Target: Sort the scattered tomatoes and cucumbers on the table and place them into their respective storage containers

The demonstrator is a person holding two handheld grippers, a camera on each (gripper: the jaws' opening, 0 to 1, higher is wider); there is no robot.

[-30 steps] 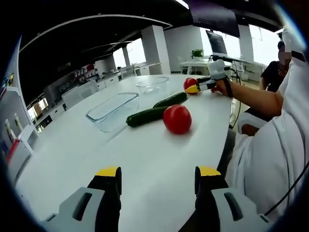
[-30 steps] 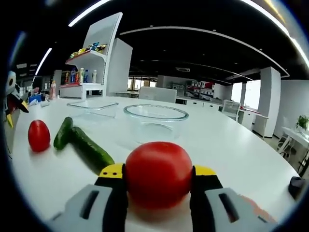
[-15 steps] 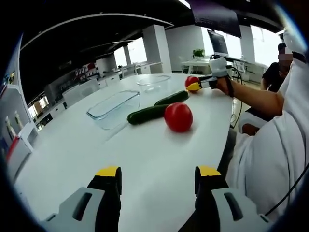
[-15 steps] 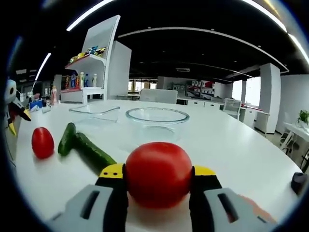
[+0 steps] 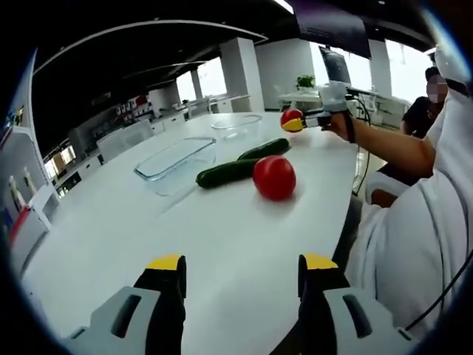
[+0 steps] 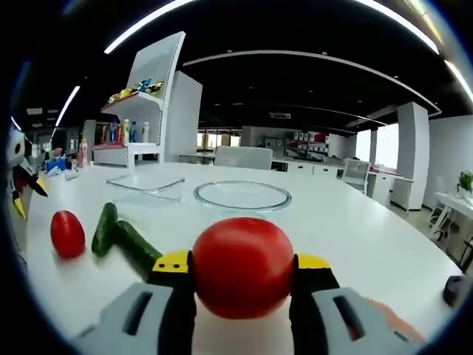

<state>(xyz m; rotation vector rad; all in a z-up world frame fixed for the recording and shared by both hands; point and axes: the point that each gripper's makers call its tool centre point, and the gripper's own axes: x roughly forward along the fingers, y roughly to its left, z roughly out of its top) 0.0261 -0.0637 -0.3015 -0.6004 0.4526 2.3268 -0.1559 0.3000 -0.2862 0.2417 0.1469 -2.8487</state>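
Note:
My right gripper (image 6: pixel 242 268) is shut on a red tomato (image 6: pixel 242 267) and holds it above the white table (image 6: pixel 355 229); the same gripper (image 5: pixel 307 123) and tomato (image 5: pixel 290 118) appear far off in the left gripper view. A second tomato (image 5: pixel 274 177) (image 6: pixel 67 234) lies on the table beside two cucumbers (image 5: pixel 227 172) (image 5: pixel 261 149), which show as a V (image 6: pixel 106 228) (image 6: pixel 139 245) in the right gripper view. Beyond them stand a round glass bowl (image 6: pixel 242 197) (image 5: pixel 236 123) and a rectangular glass dish (image 5: pixel 175 158) (image 6: pixel 145 184). My left gripper (image 5: pixel 241 277) hangs open over the near table.
A person's arm and white clothing (image 5: pixel 414 222) line the right side of the table. White shelves with bottles (image 6: pixel 133 111) stand behind the table, and a small dark object (image 6: pixel 454 290) lies near its right edge. Bare tabletop (image 5: pixel 148 237) lies in front of my left gripper.
My right gripper has lifted the tomato off the table and now holds it higher. The left gripper has stayed put.

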